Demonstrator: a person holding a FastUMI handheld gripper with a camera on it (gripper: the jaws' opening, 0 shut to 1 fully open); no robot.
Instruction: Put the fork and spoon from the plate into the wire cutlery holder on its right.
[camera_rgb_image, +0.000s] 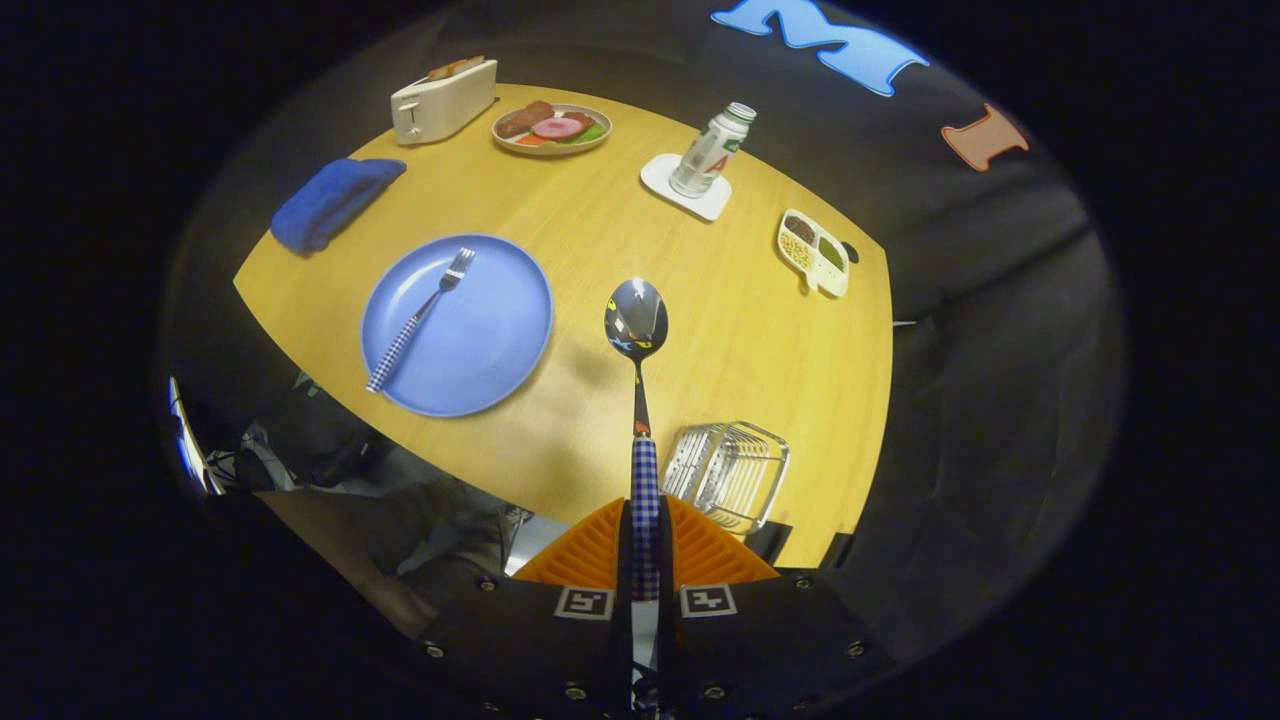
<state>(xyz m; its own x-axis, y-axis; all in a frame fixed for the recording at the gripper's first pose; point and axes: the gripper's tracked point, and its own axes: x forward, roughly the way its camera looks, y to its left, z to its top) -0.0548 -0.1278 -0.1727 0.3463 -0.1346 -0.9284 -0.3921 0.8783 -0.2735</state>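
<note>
The fingers (645, 545) pinch the spoon (638, 400) by its checked handle, bowl pointing straight ahead above the bench (720, 330). The wire cutlery holder (728, 475) sits just right of them at lower centre. The fork (420, 318) lies on the blue plate (490, 340), left of centre.

One spoon (636, 318), one fork (420, 318), one blue plate (500, 340), one wire cutlery holder (728, 472), one toaster (443, 100), one food plate (551, 129), one bottle (711, 150), one coaster (660, 178), one blue cloth (333, 201), one divided dish (814, 253).
</note>
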